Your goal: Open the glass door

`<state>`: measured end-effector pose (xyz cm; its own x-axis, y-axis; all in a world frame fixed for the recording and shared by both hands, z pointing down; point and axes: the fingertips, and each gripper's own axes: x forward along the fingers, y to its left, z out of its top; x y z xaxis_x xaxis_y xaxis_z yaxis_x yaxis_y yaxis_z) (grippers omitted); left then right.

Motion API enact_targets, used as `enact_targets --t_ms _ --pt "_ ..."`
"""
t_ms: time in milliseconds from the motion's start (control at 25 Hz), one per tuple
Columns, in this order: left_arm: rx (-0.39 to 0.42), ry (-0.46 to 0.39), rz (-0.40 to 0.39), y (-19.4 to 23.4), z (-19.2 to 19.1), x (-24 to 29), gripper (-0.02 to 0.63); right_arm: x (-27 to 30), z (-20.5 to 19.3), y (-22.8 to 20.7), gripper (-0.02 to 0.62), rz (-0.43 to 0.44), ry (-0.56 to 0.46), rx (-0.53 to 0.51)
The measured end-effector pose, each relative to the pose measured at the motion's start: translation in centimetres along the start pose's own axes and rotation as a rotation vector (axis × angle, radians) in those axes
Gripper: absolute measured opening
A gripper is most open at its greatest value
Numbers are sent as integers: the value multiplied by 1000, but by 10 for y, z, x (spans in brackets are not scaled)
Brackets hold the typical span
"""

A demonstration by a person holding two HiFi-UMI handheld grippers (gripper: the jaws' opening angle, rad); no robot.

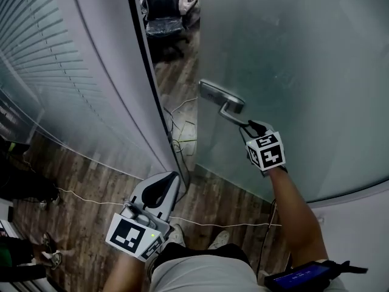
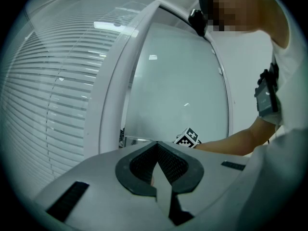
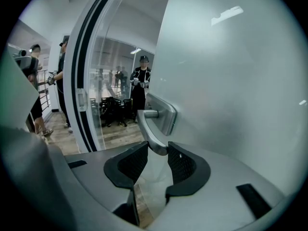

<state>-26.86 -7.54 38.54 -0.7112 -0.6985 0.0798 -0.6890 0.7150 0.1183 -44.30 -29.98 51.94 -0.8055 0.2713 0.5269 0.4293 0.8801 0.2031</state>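
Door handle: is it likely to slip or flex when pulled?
Probably stiff: the door handle looks like solid metal on a plate. Its smooth, polished curve may slip between the right hand-held gripper's pads. The large glass door likely swings heavily.

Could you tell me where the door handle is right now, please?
In the head view the door handle sits centre-right on the glass door, near its open edge, its lever tip between the jaws of the right gripper.

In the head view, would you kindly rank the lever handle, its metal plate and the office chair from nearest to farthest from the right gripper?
1. Lever handle: held by the right gripper.
2. Metal plate: on the door, just up-left.
3. Office chair: beyond the doorway, top.
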Motion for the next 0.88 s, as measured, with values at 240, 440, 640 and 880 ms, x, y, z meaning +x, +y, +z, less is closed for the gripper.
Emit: enact_targets --t_ms 240,440,640,880 --pt "3 -16 1 -5 1 11 0 17 -1 -25 130 -27 1 12" --pt "8 -16 -1 -10 -6 21 0 31 -7 -48 130 -52 3 35" --pt "17 -5 2 -13 -3 27 0 38 -6 -71 130 -90 -4 62" --pt "10 -11 9 1 2 12 0 23 3 -73 130 -149 -22 102"
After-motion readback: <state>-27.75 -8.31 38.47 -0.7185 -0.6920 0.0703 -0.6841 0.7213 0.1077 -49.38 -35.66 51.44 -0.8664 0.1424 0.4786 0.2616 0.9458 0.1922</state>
